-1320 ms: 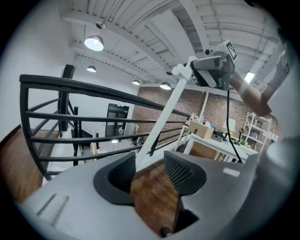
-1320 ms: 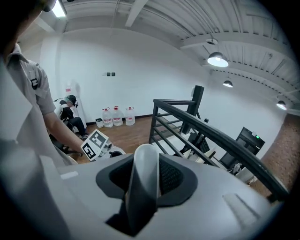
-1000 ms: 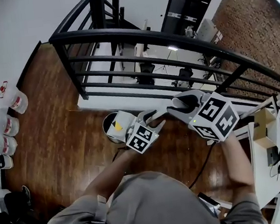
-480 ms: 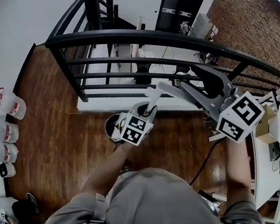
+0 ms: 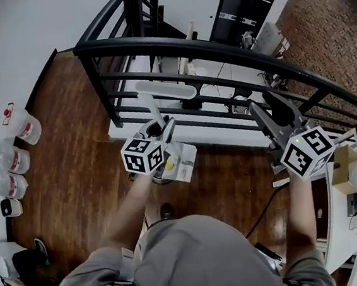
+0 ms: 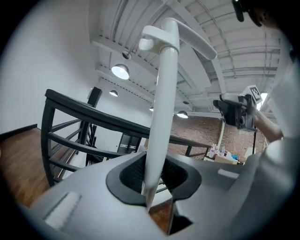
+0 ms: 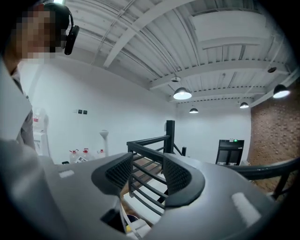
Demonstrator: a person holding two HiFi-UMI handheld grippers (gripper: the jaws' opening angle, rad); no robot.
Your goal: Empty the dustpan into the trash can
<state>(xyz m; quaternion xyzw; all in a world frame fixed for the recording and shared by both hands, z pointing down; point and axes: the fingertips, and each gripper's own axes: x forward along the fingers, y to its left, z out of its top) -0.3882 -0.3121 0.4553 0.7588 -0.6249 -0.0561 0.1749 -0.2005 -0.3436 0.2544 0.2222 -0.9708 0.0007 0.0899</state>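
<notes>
My left gripper (image 5: 161, 127) is shut on the long white handle (image 5: 156, 106) of a white dustpan (image 5: 183, 161), which hangs below it with a yellow scrap (image 5: 169, 165) inside. In the left gripper view the handle (image 6: 161, 93) stands upright between the pads. The dark trash can (image 7: 130, 217) sits on the floor right under the dustpan (image 7: 136, 227); in the head view it is mostly hidden. Off to the right, my right gripper (image 5: 267, 107) is open and empty, and its jaws (image 7: 143, 173) frame only the railing.
A black metal railing (image 5: 219, 46) runs across in front of me, over a drop to a lower floor. Three water jugs (image 5: 15, 156) stand on the wood floor by the left wall. A white desk (image 5: 338, 217) with a cardboard box is at the right.
The dustpan handle passed from my right gripper to my left. The left gripper swung left and up with the dustpan; the right gripper opened and drew away to the right.
</notes>
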